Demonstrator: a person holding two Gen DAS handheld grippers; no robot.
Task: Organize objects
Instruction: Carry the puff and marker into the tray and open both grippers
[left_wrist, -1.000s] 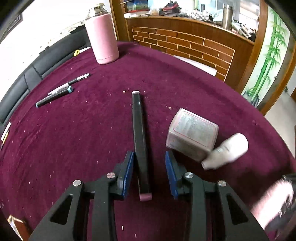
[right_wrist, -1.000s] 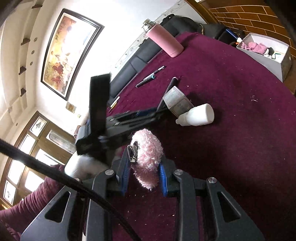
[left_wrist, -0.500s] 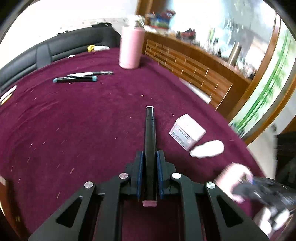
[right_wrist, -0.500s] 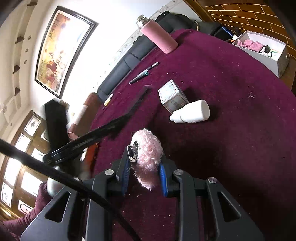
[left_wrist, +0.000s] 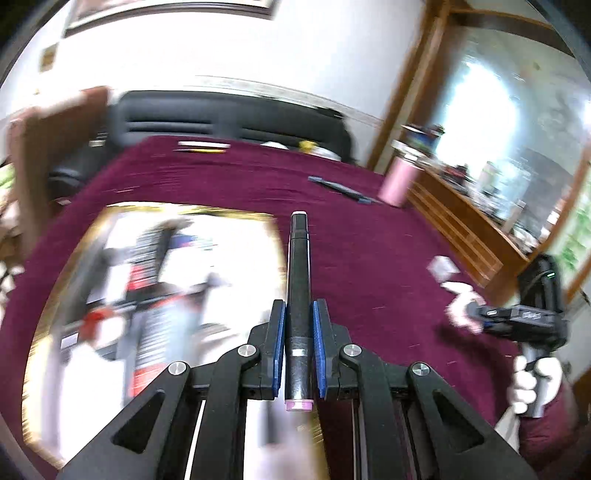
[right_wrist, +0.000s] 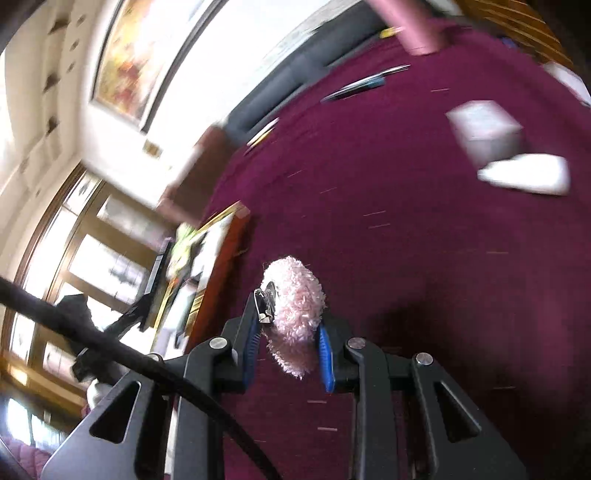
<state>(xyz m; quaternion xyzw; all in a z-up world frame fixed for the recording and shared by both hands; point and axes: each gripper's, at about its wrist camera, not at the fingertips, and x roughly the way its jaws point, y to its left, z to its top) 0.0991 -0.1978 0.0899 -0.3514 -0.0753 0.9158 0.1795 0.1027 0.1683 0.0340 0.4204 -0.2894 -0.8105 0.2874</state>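
— Black marker pen with a pink end cap (left_wrist: 298, 295) — where did you have it?
— You had it clamped between the blue pads of your left gripper (left_wrist: 298, 317), pointing straight ahead, lifted above the maroon velvet tablecloth (left_wrist: 369, 258).
— And your other hand?
— Your right gripper (right_wrist: 288, 332) was clenched on a fluffy pink hair clip with a metal clasp (right_wrist: 295, 314), also held over the cloth.
— What lay on the table?
— A pale square box (right_wrist: 484, 129) touched a white plastic bottle lying on its side (right_wrist: 524, 177). Farther back, you could see two dark pens (right_wrist: 365, 83) lying side by side, near a tall pink tumbler (left_wrist: 400, 182). A gold-framed picture (left_wrist: 147, 295) sat below the left gripper — too blurred to read.
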